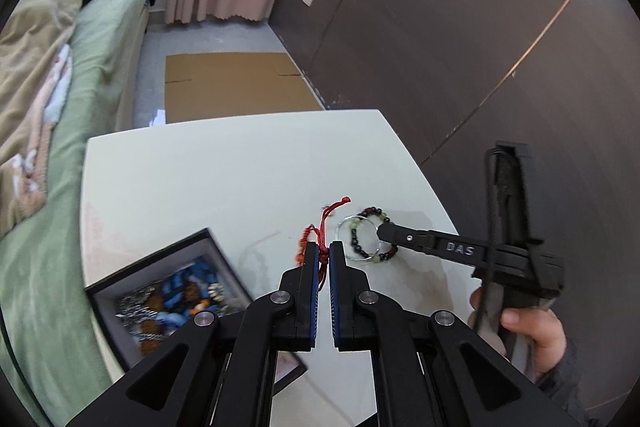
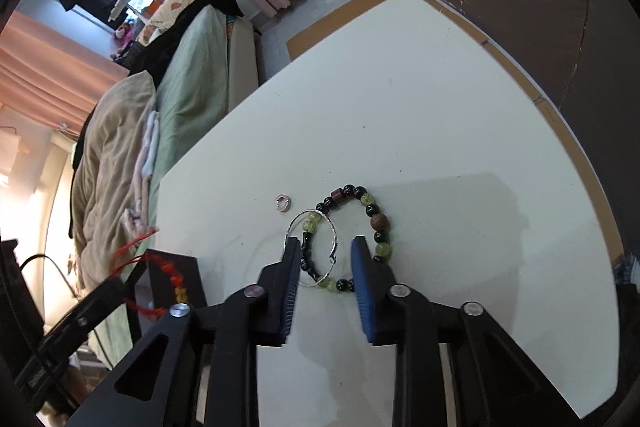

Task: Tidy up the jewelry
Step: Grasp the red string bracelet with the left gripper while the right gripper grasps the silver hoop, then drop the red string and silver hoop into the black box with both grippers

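My left gripper [image 1: 324, 251] is shut on a red cord bracelet [image 1: 320, 233] and holds it above the white table [image 1: 224, 167]; it also shows in the right wrist view [image 2: 160, 267]. A beaded bracelet [image 2: 378, 223] of black and green beads and a thin silver bangle [image 2: 298, 227] lie overlapped on the table. My right gripper [image 2: 326, 247] is open, its fingertips straddling them; it also shows in the left wrist view [image 1: 380, 231]. A small silver ring [image 2: 284, 203] lies just beyond. An open black jewelry box [image 1: 176, 295] with several pieces inside sits at the table's left.
A bed with green sheet [image 1: 92, 67] runs along the table's left side. A cardboard sheet [image 1: 236, 87] lies on the floor beyond the table. A dark wall [image 1: 460, 27] stands to the right.
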Demonstrator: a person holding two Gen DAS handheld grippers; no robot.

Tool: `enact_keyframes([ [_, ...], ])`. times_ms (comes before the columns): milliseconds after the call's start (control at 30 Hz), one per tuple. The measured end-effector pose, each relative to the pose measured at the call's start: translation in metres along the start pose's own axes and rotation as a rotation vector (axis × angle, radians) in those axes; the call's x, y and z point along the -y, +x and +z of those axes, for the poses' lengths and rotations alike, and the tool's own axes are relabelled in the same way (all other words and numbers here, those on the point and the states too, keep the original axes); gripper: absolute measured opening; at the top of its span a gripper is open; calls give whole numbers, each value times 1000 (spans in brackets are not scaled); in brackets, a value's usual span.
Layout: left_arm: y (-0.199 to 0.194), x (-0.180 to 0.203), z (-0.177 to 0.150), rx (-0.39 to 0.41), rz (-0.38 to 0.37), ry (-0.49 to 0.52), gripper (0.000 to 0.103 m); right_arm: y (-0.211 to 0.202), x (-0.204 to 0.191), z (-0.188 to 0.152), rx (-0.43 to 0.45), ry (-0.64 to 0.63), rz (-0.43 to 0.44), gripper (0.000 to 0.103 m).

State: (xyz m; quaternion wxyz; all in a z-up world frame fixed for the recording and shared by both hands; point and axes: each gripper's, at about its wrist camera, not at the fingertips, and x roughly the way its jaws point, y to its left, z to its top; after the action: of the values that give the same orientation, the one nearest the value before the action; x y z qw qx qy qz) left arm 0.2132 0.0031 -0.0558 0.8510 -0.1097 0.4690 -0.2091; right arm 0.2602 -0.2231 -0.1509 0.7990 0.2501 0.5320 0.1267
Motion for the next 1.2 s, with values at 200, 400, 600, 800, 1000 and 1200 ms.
enact_keyframes([
  [200, -17, -17, -5, 24, 17, -26, 5, 15, -5, 2, -9, -12, -53, 19],
  [400, -32, -34, -9, 42, 31, -57, 5, 14, -8, -2, -10, 5, -56, 6],
  [600, -43, -46, -12, 53, 44, -85, 5, -9, -37, -11, 54, -60, -35, 6],
  [800, -47, -60, -13, 48, 57, -134, 6, -32, -65, -23, 107, -94, 51, 6],
  [1000, -48, -75, -17, 28, 70, -194, 57, -42, -95, -35, 124, -144, 157, 6],
  [1200, -66, -80, -15, 98, 78, -207, 74, -30, -114, -44, 93, -185, 214, 6],
])
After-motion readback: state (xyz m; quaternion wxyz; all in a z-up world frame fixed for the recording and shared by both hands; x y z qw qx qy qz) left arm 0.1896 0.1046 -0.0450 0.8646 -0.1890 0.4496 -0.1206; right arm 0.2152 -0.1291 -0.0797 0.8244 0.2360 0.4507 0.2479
